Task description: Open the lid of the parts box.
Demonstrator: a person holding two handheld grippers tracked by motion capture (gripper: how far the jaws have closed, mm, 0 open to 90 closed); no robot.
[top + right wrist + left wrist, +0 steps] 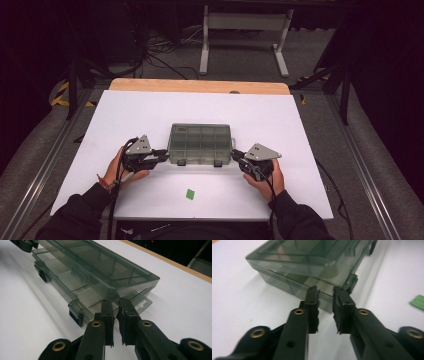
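Observation:
A smoky clear compartment box (pixel 200 144) lies in the middle of the white table, its two dark latches facing me. My left gripper (pixel 161 156) sits at the box's left near corner. In the left gripper view the jaws (pixel 325 293) stand slightly apart, tips right at the box (pixel 307 262) base corner, nothing between them. My right gripper (pixel 236 157) is at the box's right end. In the right gripper view its jaws (pixel 117 303) are almost together, tips against the base under the lid corner of the box (pixel 95 267), whose lid looks slightly raised.
A small green piece (pixel 190 194) lies on the white sheet (pixel 125 115) nearer me than the box, also at the right edge as the green piece (pixel 418 302). The table's wooden far edge (pixel 200 86) borders dark floor and a desk frame (pixel 245 35).

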